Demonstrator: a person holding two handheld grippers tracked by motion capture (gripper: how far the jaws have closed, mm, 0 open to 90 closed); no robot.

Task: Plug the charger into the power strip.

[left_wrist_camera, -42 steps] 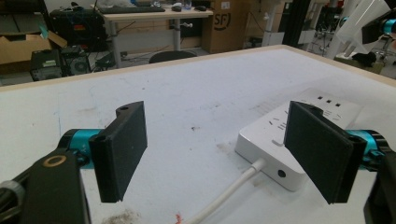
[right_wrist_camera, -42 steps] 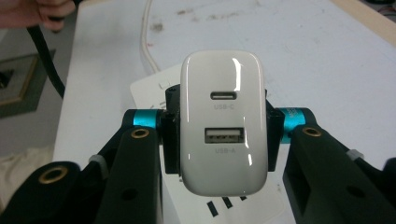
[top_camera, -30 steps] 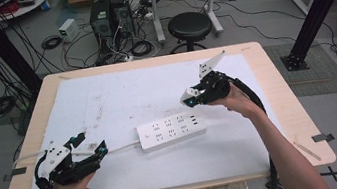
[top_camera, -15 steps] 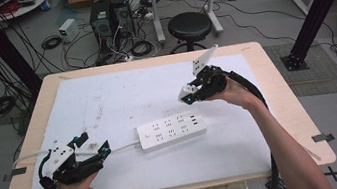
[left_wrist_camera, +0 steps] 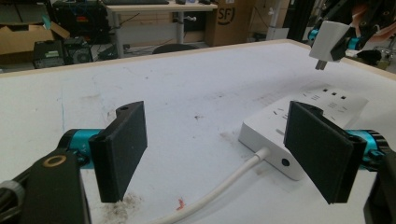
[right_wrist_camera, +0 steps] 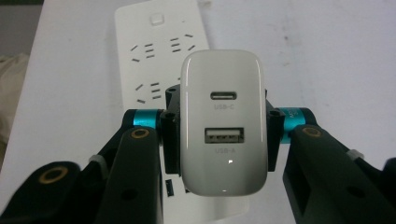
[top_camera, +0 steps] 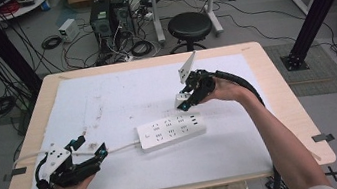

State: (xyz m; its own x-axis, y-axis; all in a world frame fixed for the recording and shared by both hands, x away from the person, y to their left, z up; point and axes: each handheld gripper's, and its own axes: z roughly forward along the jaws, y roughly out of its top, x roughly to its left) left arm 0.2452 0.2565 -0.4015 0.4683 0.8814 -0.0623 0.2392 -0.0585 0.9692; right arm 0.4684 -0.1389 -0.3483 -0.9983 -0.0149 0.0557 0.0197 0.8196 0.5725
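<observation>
Charger poised above the power strip

The right gripper (top_camera: 187,93) is clamped on a white charger (right_wrist_camera: 223,126), held over the table's (top_camera: 289,106) middle, just above and behind the strip (top_camera: 171,131); in the left gripper view its prongs point down toward the sockets. The strip lies near the table's centre, its long axis running left to right, cord trailing to the left edge. The left gripper (top_camera: 85,148) waits near the front-left corner, jaws wide and empty, facing the strip's cord end. The right hand is much the nearer; a short drop should seat the prongs.
</observation>
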